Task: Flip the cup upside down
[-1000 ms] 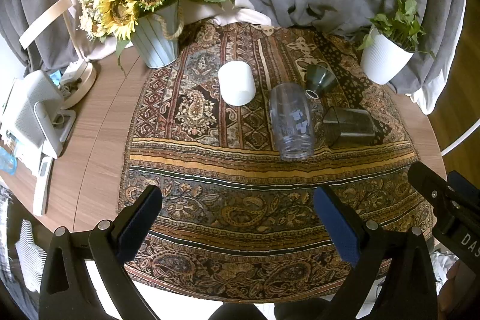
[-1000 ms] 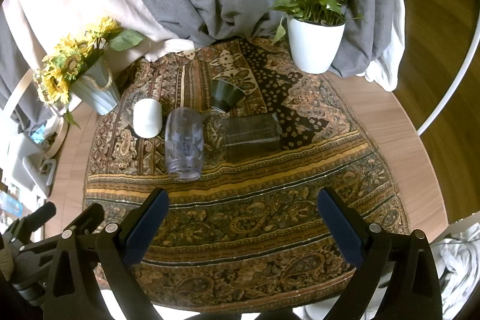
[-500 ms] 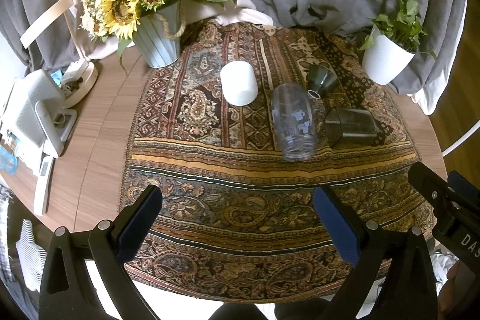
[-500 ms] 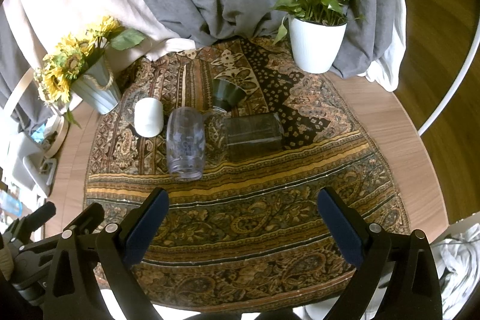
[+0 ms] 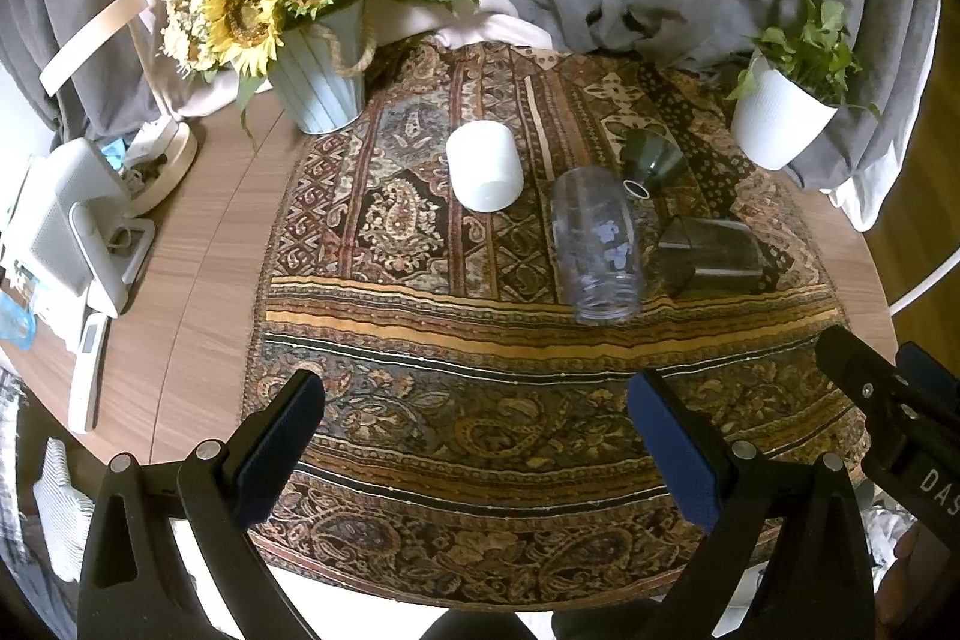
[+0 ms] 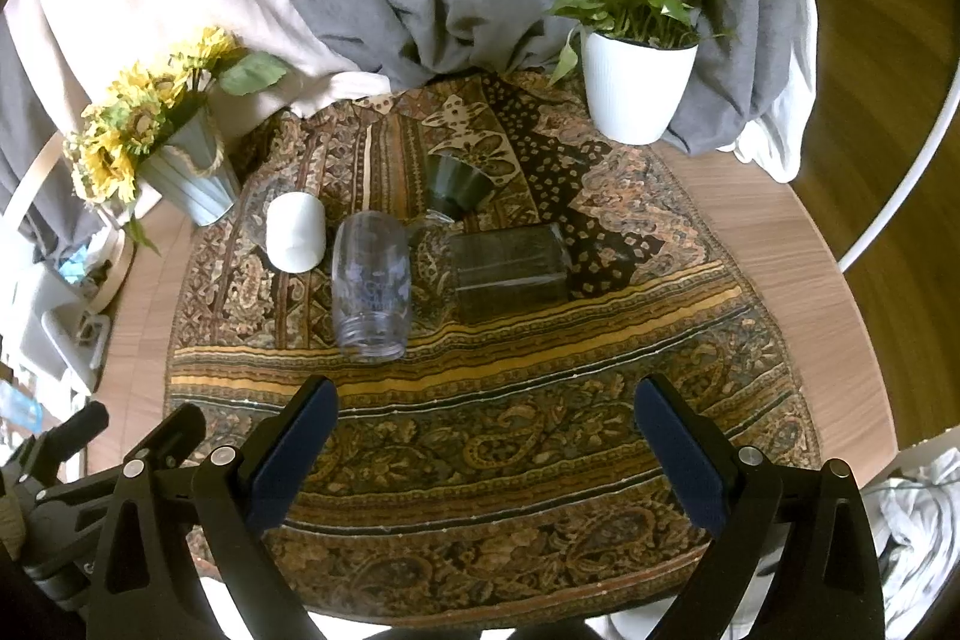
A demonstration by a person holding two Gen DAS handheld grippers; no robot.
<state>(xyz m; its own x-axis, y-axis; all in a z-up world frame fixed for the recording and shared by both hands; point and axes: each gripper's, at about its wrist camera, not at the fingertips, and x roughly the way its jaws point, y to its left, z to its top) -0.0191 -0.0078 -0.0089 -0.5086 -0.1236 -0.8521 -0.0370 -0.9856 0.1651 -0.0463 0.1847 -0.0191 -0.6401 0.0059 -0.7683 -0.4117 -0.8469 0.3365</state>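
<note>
On the cloth [image 5: 420, 340], toppled cups [image 5: 597, 244].

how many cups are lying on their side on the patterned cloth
4. A white cylindrical cup lies furthest left, a clear glass tumbler with blue flowers in the middle, a small dark green conical cup behind it, and a dark smoked square glass on the right. None seems hidden.

On the cloth [image 5: 420, 340] covering the desk [image 5: 198, 280], four cups lie in a row: mug [image 5: 485, 165] leftmost, glass [image 5: 597, 244] beside it, tumbler [image 5: 711, 256] rightmost. A small cup [image 5: 651, 160] lies behind the glass and tumbler.
</note>
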